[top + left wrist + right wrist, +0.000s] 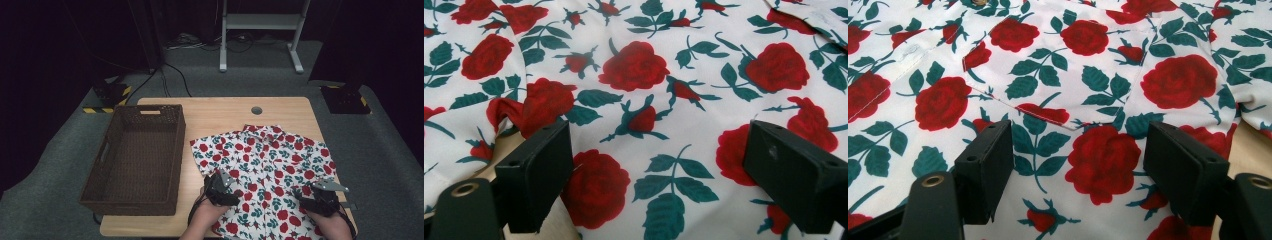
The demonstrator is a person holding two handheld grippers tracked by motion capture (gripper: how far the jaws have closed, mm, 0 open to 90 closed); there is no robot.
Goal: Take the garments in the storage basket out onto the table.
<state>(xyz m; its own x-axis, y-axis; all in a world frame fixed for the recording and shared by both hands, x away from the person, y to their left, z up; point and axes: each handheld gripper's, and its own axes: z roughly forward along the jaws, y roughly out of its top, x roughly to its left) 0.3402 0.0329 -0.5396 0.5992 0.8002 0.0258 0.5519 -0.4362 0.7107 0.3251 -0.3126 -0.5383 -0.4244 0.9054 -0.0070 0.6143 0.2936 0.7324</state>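
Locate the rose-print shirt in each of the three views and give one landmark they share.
High view: the shirt lies flat on the right half of the table, right of the basket.
Left gripper view: shirt spreads behind the open jaws.
Right gripper view: shirt with its chest pocket ahead of the jaws.
Shared landmark: the red roses with green leaves.

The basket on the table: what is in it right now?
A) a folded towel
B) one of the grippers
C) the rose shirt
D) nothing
D: in the high view the basket shows only its bare woven bottom, while the shirt lies spread on the table beside it.
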